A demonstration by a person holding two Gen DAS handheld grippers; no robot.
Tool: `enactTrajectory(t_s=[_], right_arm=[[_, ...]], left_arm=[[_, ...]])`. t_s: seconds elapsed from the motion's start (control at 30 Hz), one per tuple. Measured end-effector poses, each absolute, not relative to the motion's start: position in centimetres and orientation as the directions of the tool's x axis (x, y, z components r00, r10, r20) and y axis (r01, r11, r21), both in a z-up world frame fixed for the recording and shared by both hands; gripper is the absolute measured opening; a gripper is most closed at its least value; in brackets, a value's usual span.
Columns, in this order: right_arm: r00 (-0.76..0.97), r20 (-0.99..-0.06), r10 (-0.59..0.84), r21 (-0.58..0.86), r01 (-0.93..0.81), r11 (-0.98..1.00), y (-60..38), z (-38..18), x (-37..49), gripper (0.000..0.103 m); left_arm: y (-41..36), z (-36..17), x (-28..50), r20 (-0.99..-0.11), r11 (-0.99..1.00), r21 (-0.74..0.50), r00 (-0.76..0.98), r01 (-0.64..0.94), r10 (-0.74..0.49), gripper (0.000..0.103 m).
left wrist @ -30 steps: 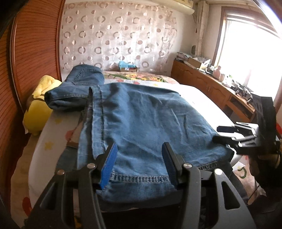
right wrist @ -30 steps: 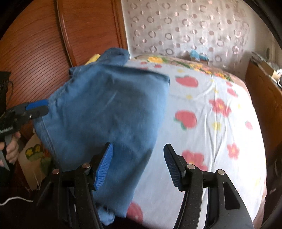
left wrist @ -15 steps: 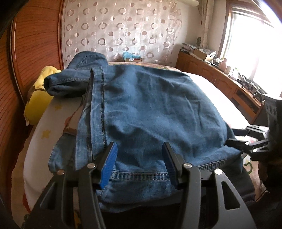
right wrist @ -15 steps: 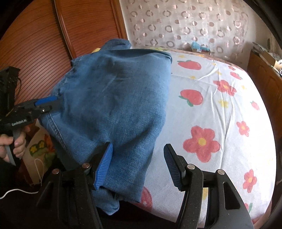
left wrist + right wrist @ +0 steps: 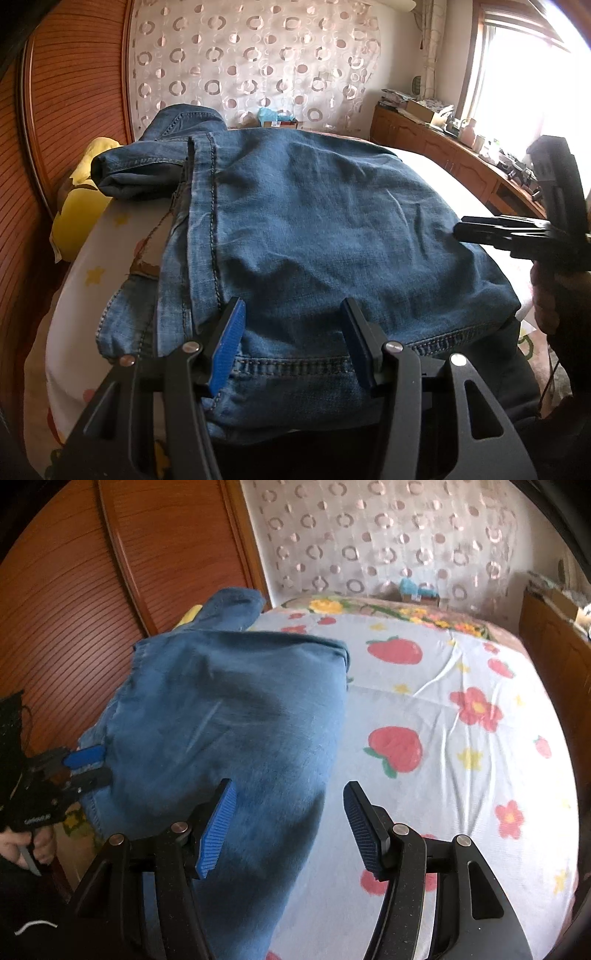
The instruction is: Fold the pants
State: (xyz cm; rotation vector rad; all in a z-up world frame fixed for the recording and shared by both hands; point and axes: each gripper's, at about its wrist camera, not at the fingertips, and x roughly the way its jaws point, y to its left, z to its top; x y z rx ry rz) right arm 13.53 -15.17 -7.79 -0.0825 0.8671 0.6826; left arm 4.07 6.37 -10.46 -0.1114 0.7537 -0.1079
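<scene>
Blue denim pants (image 5: 332, 229) lie folded on the near corner of the bed; the hem end hangs over the edge and a bunched part lies at the far left. My left gripper (image 5: 295, 343) is open, its blue pads either side of the hem seam, not clamped. My right gripper (image 5: 288, 819) is open over the pants' right edge (image 5: 236, 716). The right gripper shows in the left wrist view (image 5: 480, 230) beside the pants' right edge, and the left gripper shows in the right wrist view (image 5: 86, 764) at the pants' left edge.
The bed sheet (image 5: 443, 738) has strawberry and flower prints. A wooden headboard (image 5: 55, 129) stands at left with a yellow soft toy (image 5: 79, 206) by it. A wooden cabinet (image 5: 461, 162) with clutter runs under the window at right. A patterned curtain (image 5: 258, 62) hangs behind.
Both grippers stay open. The right gripper has lifted a little; the views shift slightly and the pants stay folded on the bed.
</scene>
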Motion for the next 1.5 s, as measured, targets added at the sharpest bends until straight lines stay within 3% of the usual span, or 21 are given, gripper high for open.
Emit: enactTrajectory(t_s=[0.43,0.47,0.53,0.6,0.7,0.83,1.03,1.17,1.23,1.27,1.5], right_arm=[[0.363,-0.716,0.597,0.312,-0.598,0.738,-14.5,-9.4,14.9,0.061],[0.358,-0.715,0.600,0.315,-0.601,0.734,-14.4,-9.4,14.8,0.059],[0.336,-0.707,0.622,0.332,-0.618,0.712,-14.1,-9.3,14.6,0.029],[0.328,-0.697,0.638,0.327,-0.646,0.690,-13.6,-8.6,14.2,0.012],[0.358,-0.677,0.643,0.296,-0.667,0.684,-13.2,-6.8,13.7,0.008],[0.386,-0.648,0.656,0.302,-0.661,0.687,-13.6,-4.9,13.3,0.008],[0.395,-0.675,0.623,0.289,-0.636,0.716,-13.7,-6.6,13.2,0.010],[0.407,-0.675,0.615,0.302,-0.609,0.734,-14.2,-7.1,13.2,0.023],[0.410,-0.685,0.603,0.297,-0.598,0.744,-14.6,-7.5,12.8,0.041],[0.408,-0.691,0.596,0.297,-0.592,0.749,-14.9,-7.9,12.4,0.045],[0.382,-0.694,0.610,0.323,-0.591,0.739,-16.3,-8.8,10.6,0.047]], left_arm=[[6.4,-10.5,4.1,-0.675,0.988,-0.142,0.725,0.058,-0.139,0.053],[6.4,-10.5,4.1,-0.674,0.988,-0.144,0.725,0.058,-0.141,0.053],[6.4,-10.5,4.1,-0.675,0.988,-0.141,0.725,0.058,-0.139,0.053],[6.4,-10.5,4.1,-0.677,0.988,-0.142,0.723,0.057,-0.138,0.053],[6.4,-10.2,3.9,-0.679,0.987,-0.151,0.720,0.053,-0.143,0.053],[5.8,-8.9,3.5,-0.645,0.979,-0.184,0.741,0.085,-0.185,0.053],[3.3,-8.1,4.2,-0.639,0.974,-0.162,0.735,0.158,-0.226,0.053],[2.5,-8.8,5.0,-0.663,0.973,-0.157,0.712,0.172,-0.233,0.053],[2.2,-9.4,5.4,-0.680,0.974,-0.154,0.697,0.166,-0.227,0.053],[2.3,-9.7,5.4,-0.685,0.974,-0.156,0.692,0.164,-0.226,0.053],[1.7,-10.4,5.5,-0.696,0.976,-0.147,0.684,0.159,-0.217,0.053]])
